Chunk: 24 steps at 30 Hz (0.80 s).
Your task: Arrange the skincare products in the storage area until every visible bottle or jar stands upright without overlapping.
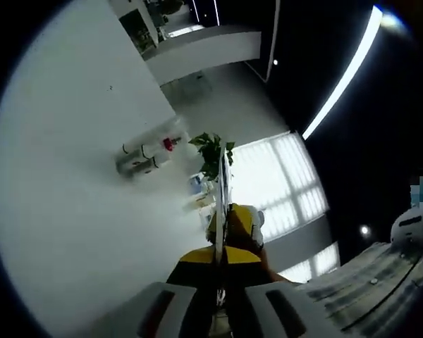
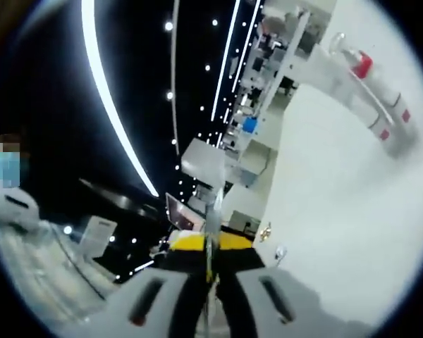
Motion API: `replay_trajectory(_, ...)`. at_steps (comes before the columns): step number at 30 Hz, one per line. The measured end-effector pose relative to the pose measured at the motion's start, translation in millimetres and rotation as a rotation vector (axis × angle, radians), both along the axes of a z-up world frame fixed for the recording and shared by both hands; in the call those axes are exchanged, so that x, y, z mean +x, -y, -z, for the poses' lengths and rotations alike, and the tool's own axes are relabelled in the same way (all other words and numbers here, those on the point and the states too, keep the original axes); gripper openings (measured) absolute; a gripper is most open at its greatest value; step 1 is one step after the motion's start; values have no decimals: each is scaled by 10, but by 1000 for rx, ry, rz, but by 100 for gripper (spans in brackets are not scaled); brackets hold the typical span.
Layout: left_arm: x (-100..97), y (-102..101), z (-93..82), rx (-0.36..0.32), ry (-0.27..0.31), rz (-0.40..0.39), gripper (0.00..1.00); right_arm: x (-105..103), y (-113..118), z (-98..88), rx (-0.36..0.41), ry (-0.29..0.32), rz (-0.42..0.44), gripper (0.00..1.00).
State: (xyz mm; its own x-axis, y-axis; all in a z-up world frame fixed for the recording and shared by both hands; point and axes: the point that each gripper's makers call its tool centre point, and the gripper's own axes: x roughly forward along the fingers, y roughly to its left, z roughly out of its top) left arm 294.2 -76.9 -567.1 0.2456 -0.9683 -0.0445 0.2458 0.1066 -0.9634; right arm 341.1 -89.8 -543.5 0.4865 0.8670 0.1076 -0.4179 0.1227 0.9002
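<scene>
In the left gripper view my left gripper (image 1: 222,253) points up at a white wall and a dark ceiling. Its yellow-and-black tips are pressed together, shut, with nothing between them. In the right gripper view my right gripper (image 2: 210,248) is also aimed upward. Its jaws meet in a thin line, shut and empty. No bottle or jar is in front of either gripper.
White pipes with a red valve (image 1: 154,151) (image 2: 370,77) run along the white wall. A green plant (image 1: 213,149) stands by a bright window (image 1: 285,182). Long light strips (image 1: 342,77) (image 2: 109,98) cross the dark ceiling. A person in white (image 2: 13,204) stands at the left edge.
</scene>
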Motion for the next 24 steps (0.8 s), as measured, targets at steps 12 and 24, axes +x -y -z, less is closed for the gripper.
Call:
replay_trajectory(12, 317, -149, 65, -2, -40, -102, 1, -96, 164, 123, -80, 9, 21, 20)
replay_trajectory(24, 782, -144, 238, 44, -58, -138, 1, -282, 520, 304, -285, 70, 96, 35)
